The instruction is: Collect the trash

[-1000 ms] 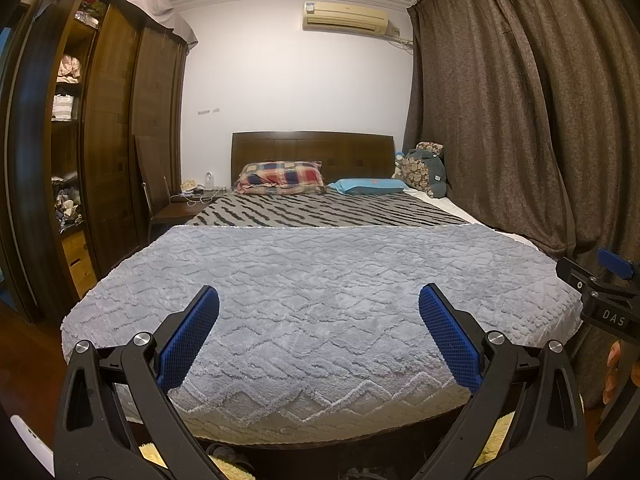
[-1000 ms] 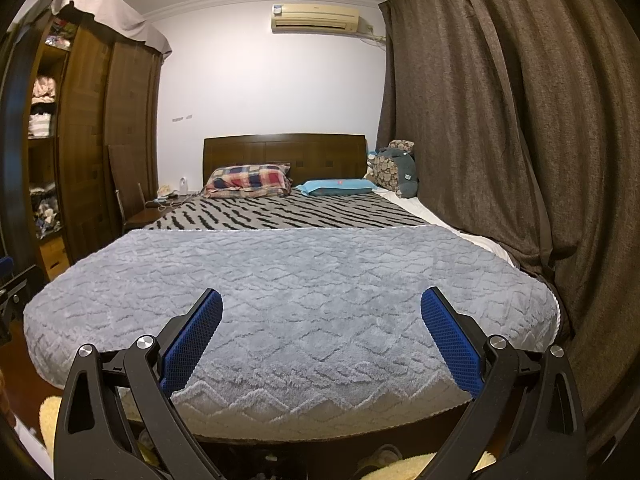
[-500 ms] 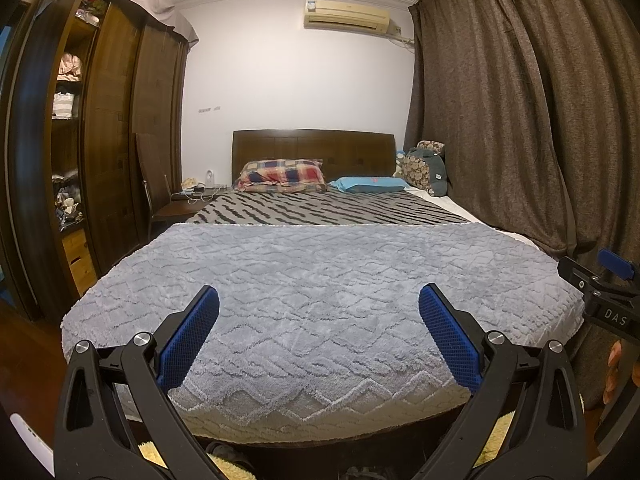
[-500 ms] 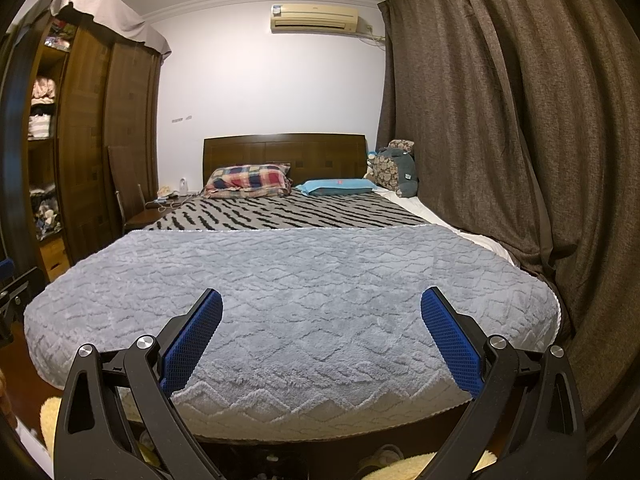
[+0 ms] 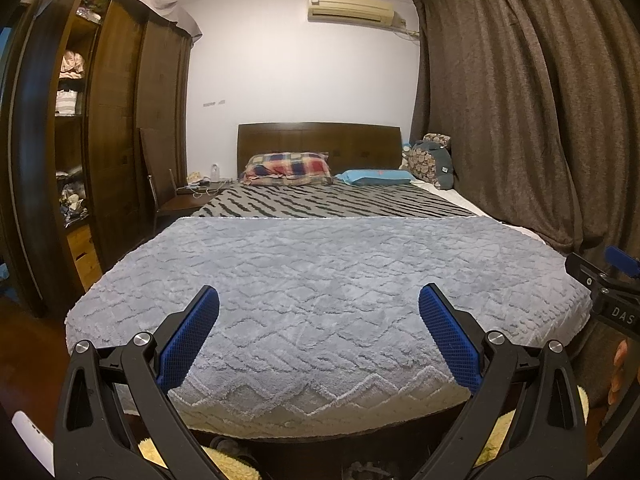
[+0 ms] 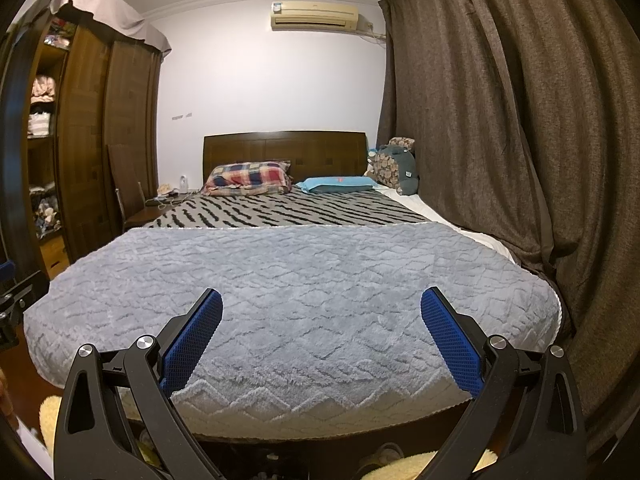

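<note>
Nothing has shifted since a second ago. The left gripper (image 5: 319, 312) hangs over the foot of the grey blanket (image 5: 320, 280), fingers wide apart and empty. The right gripper (image 6: 321, 314) hangs likewise, fingers spread, holding nothing. No trash shows in either view.

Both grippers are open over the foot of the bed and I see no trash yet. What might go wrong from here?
1. No trash shows on the grey blanket, so a grab here would likely only snag its plush pile.
2. The left gripper and right gripper are side by side; the right one's tip shows at the left view's edge, so a sweep may knock them together.
3. Items under the bed edge are too dim to identify as trash.
</note>
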The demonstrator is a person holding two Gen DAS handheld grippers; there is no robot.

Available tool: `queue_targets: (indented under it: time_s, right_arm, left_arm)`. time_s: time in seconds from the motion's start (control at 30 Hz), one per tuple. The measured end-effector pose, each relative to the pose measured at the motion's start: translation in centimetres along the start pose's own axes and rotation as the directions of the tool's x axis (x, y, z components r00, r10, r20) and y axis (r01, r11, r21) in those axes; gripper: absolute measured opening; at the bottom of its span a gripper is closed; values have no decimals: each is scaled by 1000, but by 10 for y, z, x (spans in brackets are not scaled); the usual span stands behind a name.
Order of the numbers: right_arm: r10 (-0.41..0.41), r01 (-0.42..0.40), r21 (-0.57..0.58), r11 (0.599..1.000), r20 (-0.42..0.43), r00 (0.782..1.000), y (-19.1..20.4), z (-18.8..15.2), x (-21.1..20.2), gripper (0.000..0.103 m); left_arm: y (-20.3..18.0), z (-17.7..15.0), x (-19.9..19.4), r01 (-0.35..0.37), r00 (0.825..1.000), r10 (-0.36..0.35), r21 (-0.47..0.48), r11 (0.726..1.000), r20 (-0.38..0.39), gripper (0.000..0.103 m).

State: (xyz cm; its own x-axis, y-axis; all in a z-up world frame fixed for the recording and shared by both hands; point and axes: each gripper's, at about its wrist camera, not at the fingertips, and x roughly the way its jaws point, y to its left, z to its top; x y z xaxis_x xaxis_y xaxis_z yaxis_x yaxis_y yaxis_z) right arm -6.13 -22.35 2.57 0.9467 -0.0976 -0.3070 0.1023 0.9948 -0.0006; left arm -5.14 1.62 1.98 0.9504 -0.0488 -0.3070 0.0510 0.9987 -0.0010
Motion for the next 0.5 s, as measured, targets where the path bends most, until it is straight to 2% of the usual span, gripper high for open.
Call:
queue_targets:
  time_s: [0.5]
  right_arm:
    - [-3, 2, -20, 1000, -17, 1000, 9, -4, 3, 100]
  left_arm:
    - [10, -2, 5, -2, 1000, 2, -29, 1000, -22, 95]
